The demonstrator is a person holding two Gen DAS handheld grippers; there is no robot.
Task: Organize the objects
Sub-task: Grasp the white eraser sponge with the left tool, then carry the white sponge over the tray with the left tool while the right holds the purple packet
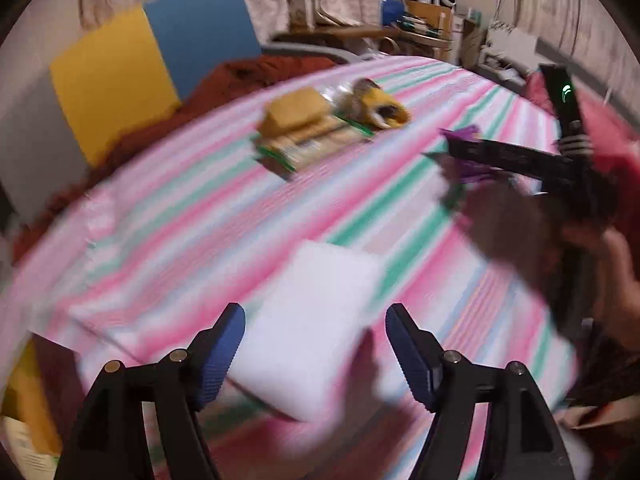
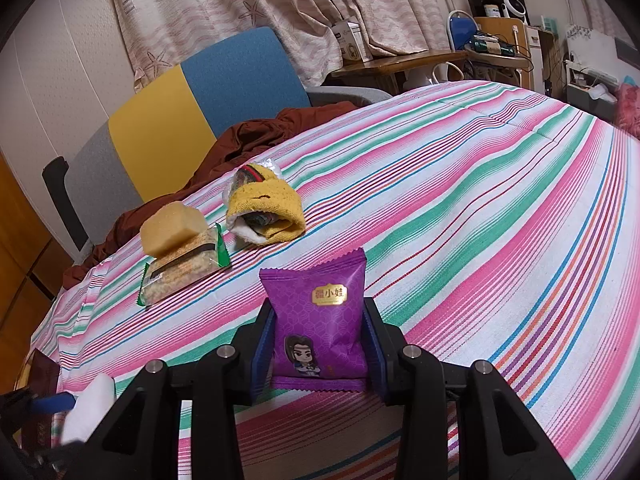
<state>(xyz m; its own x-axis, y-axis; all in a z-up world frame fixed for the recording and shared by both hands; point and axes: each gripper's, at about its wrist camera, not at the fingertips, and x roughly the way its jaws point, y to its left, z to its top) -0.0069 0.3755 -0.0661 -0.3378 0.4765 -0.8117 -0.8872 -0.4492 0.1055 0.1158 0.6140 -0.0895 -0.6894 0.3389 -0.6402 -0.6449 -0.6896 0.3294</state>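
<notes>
My left gripper (image 1: pixel 315 314) is open above the striped bedspread (image 1: pixel 168 240). A white foam block (image 1: pixel 312 344) lies between its blue pads; the right pad stands clear of it. The picture is blurred. My right gripper (image 2: pixel 319 308) is shut on a purple snack packet (image 2: pixel 320 328), held upright just over the bed. In the left wrist view that same gripper (image 1: pixel 520 160) and purple packet (image 1: pixel 464 136) show at the right. Further back lie a yellow sponge (image 2: pixel 170 226) on a green-edged snack bar (image 2: pixel 184 272) and a yellow knitted piece (image 2: pixel 264 212).
A blue and yellow chair (image 2: pixel 200 96) and a brown cloth (image 2: pixel 256 136) sit at the bed's far left edge. A wooden desk (image 2: pixel 400 62) with clutter stands behind. A brown packet (image 2: pixel 40 376) lies at the near left corner. A person's hand (image 1: pixel 616 280) holds the right gripper.
</notes>
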